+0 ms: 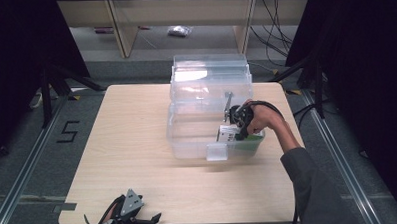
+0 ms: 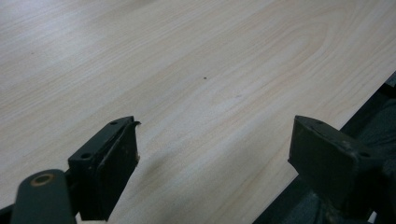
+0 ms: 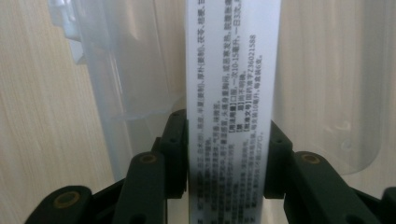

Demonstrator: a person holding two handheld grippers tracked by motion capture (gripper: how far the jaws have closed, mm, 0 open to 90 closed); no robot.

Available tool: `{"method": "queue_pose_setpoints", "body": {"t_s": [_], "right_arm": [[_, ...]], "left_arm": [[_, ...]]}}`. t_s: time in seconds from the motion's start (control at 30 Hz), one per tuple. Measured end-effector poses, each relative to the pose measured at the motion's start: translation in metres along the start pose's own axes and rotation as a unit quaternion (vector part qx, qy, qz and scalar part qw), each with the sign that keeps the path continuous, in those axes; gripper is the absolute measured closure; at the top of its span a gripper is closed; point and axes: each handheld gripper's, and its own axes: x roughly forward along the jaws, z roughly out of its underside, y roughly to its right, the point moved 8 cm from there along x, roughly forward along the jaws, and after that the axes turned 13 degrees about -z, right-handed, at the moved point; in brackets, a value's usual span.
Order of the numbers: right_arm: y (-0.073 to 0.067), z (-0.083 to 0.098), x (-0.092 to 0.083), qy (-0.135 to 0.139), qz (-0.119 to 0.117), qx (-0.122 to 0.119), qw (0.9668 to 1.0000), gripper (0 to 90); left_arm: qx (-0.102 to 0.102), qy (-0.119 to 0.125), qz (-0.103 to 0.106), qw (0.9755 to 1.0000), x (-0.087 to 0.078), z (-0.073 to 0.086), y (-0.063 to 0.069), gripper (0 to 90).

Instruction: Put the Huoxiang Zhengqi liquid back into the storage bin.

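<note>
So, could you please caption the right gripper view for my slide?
Right gripper clamps a white printed box inside the clear plastic bin.

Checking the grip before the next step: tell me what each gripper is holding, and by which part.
The right gripper holds a white printed box by its two long side faces, inside the clear bin. The left gripper is open over the table, holding nothing.

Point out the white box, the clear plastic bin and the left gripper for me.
white box [image 3: 232, 93], right gripper view, on its printed side face.
clear plastic bin [image 1: 187, 147], high view, on its near front wall.
left gripper [image 2: 215, 154], left gripper view, midway between its fingertips.
</note>
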Motion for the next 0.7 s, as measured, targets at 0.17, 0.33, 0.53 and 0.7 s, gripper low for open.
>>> {"method": "queue_pose_setpoints", "body": {"t_s": [0.17,0.33,0.53,0.7], "right_arm": [[-0.001,-0.004,-0.011,0.029,-0.001,-0.028,0.9992,61.3],[-0.006,0.003,-0.026,0.036,0.006,-0.008,0.9993,59.7],[-0.011,0.006,-0.040,0.058,0.012,-0.012,0.9981,57.0],[-0.013,0.008,-0.045,0.069,0.018,-0.009,0.9974,54.5]], "left_arm": [[-0.001,0.000,0.006,1.0000,-0.001,0.000,0.001,14.9],[-0.002,0.001,0.001,1.0000,0.000,0.000,0.001,15.0],[0.001,0.000,0.000,1.0000,0.000,0.000,0.001,15.0],[0.000,-0.001,0.000,1.0000,0.000,0.000,0.001,15.0]]}}
